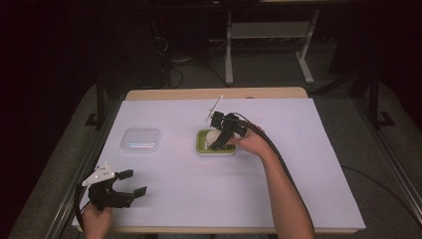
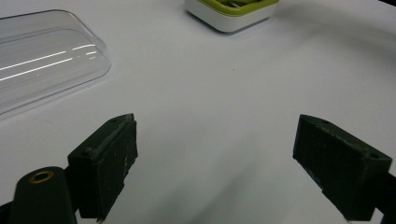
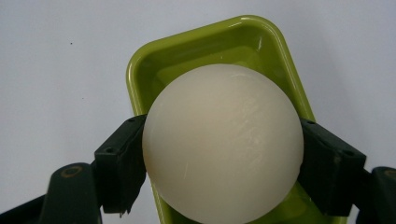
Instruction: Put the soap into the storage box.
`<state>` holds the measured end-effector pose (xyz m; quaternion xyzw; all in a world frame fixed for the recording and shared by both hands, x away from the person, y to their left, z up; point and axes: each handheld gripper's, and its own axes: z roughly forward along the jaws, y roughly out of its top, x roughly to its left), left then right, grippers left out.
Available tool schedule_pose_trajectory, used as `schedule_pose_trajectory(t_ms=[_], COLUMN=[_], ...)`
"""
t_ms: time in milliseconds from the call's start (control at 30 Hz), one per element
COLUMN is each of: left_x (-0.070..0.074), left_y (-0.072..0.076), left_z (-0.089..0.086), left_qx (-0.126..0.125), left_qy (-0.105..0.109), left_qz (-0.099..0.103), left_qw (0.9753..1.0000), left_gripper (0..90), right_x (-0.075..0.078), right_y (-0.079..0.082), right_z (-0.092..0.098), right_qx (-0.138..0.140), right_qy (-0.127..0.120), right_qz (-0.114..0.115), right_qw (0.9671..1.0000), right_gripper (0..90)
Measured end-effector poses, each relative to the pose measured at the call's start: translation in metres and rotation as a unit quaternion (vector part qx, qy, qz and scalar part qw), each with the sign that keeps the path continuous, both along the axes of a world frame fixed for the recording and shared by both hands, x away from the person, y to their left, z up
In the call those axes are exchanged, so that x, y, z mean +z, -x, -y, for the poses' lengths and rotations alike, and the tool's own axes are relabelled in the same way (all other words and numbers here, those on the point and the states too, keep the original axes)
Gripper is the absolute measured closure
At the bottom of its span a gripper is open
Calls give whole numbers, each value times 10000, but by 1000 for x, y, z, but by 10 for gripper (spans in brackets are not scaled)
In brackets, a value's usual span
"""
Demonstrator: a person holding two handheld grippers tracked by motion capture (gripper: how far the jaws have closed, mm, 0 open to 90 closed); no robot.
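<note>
Lid lies left of tray, well apart.

Dim, dark surroundings frame the bright white surface; glare streaks the clear lid; soft shadows, slight blur.

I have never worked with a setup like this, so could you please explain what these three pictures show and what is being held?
A person at a table covered in white holds a hand tool with two black jaws in each hand. One picture looks down from above; the other two come from cameras riding on each tool. The right tool grips a smooth cream-white ball over a green tray. The left tool, jaws wide apart, holds nothing near the table's front edge. A clear plastic lid lies to the left of the tray.
</note>
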<state>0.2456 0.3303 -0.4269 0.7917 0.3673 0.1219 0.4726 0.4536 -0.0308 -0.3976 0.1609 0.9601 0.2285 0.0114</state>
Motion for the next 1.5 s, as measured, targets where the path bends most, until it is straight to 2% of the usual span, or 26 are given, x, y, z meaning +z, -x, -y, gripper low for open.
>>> schedule_pose_trajectory(t_ms=[967, 1033, 1067, 1100, 1167, 1333, 1500], left_x=[0, 0, 0, 0, 0, 0, 0], left_y=[0, 0, 0, 0, 0, 0, 0], left_z=[1, 1, 1, 1, 1, 1, 2], left_qx=[-2, -7, 0, -7, -6, -16, 1], left_qy=[11, -10, 9, 7, 4, -10, 16], left_qz=[4, -1, 0, 7, 6, -1, -17], left_qw=[10000, 10000, 10000, 10000, 10000, 10000, 10000], left_gripper=[130, 130, 130, 130, 130, 130, 130], right_x=[0, 2, 5, 7, 9, 9, 13], right_y=[1, 0, -1, 0, 1, 1, 3], right_z=[-2, 0, 1, 2, 3, 7, 12], right_qx=[-41, -62, -62, -69, -48, -103, -109], right_qy=[49, -29, -176, -216, -212, -176, -302], right_qz=[26, 117, 83, 76, 119, -9, -80], right_qw=[10000, 9999, 9998, 9997, 9997, 9998, 9995], right_gripper=[233, 232, 244, 251, 244, 212, 203])
